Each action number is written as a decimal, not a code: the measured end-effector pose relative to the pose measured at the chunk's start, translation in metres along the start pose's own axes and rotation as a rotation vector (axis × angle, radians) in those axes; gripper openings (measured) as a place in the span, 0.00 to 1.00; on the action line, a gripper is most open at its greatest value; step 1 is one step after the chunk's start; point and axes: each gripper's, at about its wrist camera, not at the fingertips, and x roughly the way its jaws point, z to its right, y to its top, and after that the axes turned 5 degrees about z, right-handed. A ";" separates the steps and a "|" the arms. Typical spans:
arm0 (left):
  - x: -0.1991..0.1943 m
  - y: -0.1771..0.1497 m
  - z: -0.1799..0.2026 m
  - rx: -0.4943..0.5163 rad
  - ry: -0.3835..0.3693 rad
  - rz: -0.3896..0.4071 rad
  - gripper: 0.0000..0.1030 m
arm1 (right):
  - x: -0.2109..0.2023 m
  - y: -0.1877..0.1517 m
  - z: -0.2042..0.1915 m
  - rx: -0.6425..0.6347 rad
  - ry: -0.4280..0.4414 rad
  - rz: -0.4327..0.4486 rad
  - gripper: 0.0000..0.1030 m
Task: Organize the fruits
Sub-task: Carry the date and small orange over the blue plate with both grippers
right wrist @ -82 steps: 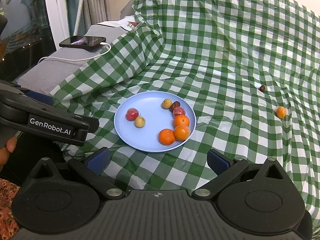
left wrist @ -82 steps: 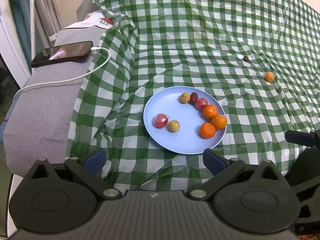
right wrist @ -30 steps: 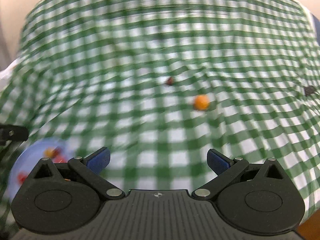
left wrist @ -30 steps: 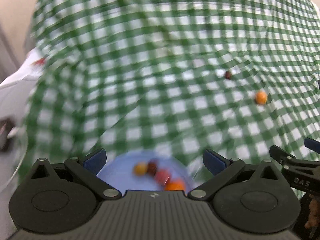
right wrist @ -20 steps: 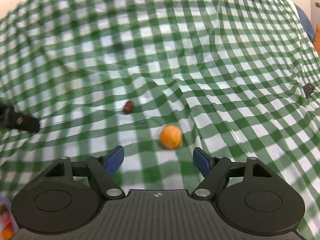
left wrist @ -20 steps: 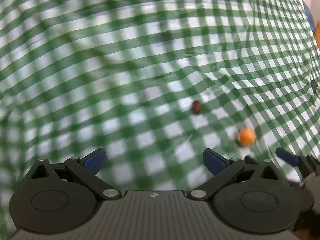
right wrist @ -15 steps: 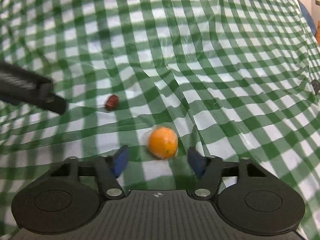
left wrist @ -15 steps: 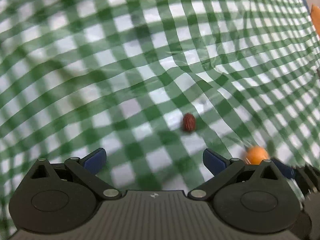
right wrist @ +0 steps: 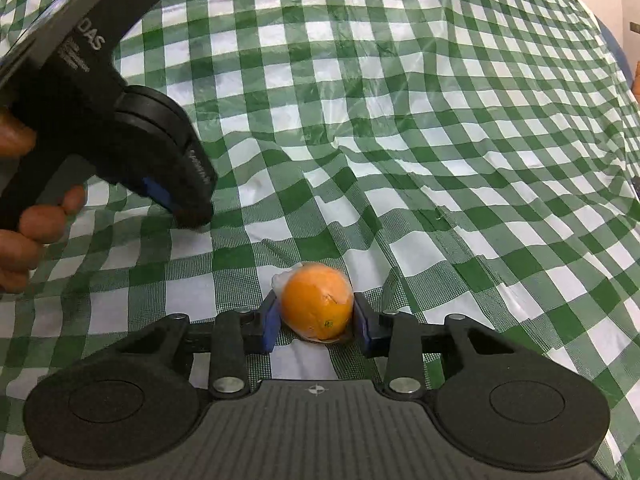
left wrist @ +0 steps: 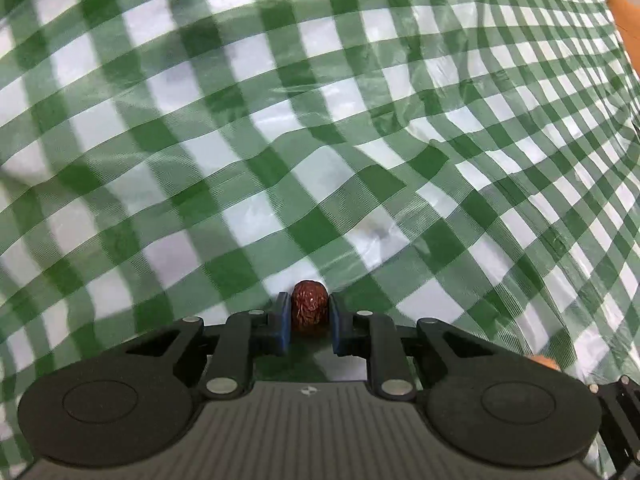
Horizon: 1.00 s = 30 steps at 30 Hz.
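Note:
A wrinkled dark red date (left wrist: 308, 307) rests on the green-and-white checked cloth (left wrist: 280, 120), and my left gripper (left wrist: 306, 316) is shut on it, both blue pads pressing its sides. A small orange (right wrist: 316, 304) in a thin clear wrap sits between the pads of my right gripper (right wrist: 316, 322), whose jaws are closing and touch it on both sides. In the right wrist view the left gripper (right wrist: 188, 212) points down at the cloth to the left of the orange, held by a hand (right wrist: 28, 232). The blue plate is out of view.
The cloth is wrinkled, with raised folds (right wrist: 400, 184) beyond both fruits. In the left wrist view a sliver of the orange (left wrist: 540, 361) and part of the right gripper (left wrist: 616, 400) show at the lower right edge. Something orange (left wrist: 624, 12) lies past the cloth's far right edge.
Both grippers swung from the plate to the two loose fruits and came down. The left jaws closed on the date; the right jaws narrowed around the orange.

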 end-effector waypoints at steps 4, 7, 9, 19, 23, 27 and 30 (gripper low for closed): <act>-0.042 -0.007 -0.004 -0.016 0.035 0.011 0.21 | -0.015 0.012 0.004 0.018 -0.014 0.026 0.37; -0.086 -0.016 -0.006 -0.001 0.084 0.019 0.21 | -0.035 0.025 0.006 0.038 -0.005 0.023 0.37; -0.114 -0.023 -0.007 0.006 0.147 0.009 0.21 | -0.056 0.030 0.004 0.033 0.020 0.022 0.37; -0.269 -0.089 -0.019 -0.096 0.198 -0.004 0.21 | -0.197 0.042 -0.020 -0.033 0.210 0.003 0.37; -0.326 -0.126 -0.025 -0.136 0.207 0.000 0.21 | -0.249 0.037 -0.039 -0.064 0.296 -0.010 0.37; -0.371 -0.172 -0.033 -0.188 0.225 -0.011 0.21 | -0.294 0.027 -0.060 -0.126 0.368 -0.027 0.37; -0.395 -0.205 -0.039 -0.236 0.234 -0.030 0.21 | -0.327 0.018 -0.076 -0.179 0.425 -0.050 0.37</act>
